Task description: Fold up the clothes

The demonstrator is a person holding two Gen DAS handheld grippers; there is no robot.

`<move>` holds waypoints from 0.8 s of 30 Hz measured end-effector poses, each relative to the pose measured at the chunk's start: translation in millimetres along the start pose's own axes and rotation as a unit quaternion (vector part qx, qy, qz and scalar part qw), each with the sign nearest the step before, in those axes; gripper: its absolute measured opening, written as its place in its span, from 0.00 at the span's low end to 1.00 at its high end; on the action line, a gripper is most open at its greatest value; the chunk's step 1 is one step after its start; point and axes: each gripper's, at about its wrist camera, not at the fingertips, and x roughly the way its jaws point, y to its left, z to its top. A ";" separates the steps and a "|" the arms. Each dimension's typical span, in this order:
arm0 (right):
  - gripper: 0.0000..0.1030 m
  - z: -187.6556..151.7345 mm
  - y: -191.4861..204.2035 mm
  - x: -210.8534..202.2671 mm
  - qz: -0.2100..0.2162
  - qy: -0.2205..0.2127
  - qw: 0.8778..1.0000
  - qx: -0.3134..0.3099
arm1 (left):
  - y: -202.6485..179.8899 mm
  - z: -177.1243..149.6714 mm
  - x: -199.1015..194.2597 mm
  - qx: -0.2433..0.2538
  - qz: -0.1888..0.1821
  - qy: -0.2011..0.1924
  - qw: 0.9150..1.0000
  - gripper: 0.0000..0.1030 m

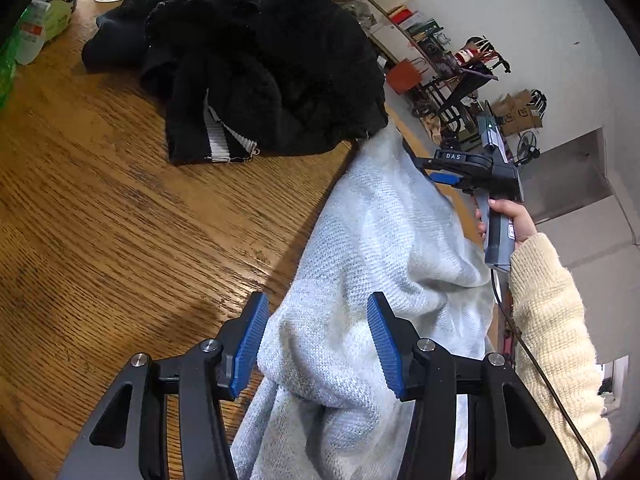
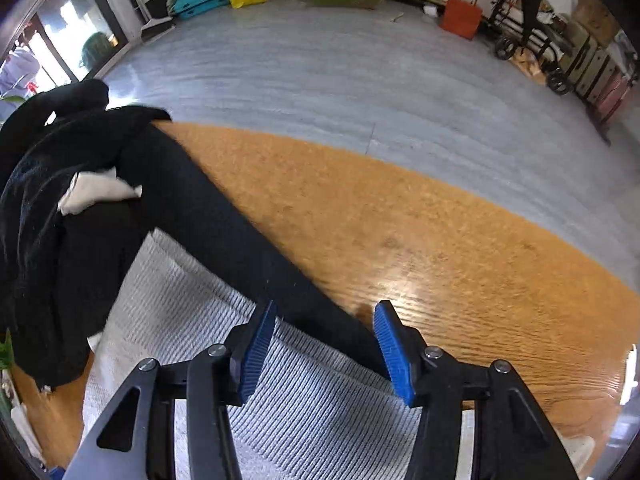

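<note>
- left wrist view, 10 o'clock: plastic bottle [image 1: 30, 36] at table edge; wooden table [image 1: 100, 208] fills the left half
- 12 o'clock: black garment pile [image 1: 256, 52], fuzzy, crumpled, white ribbed stripe at its hem; lies on the table
- centre to 6 o'clock: pale grey knit sweater [image 1: 360, 248], ribbed, bunched and wrinkled; top edge touches the black pile; its lower part hangs off the table's edge
- left gripper [image 1: 318, 344]: jaws spread wide; a fold of the sweater bulges between blue pads, not pinched
- 3 o'clock: right gripper [image 1: 444, 170] against the sweater's far edge; hand [image 1: 508, 220] in cream knit sleeve holds the handle
- right wrist view: right gripper released, jaws apart over sweater [image 2: 192, 320] and a black sleeve
</note>
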 end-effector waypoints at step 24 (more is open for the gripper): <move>0.01 8.4 47.5 -89.2 -0.009 -0.086 0.996 -0.003 | -98.1 -66.1 56.6 0.250 0.214 0.014 0.944 0.52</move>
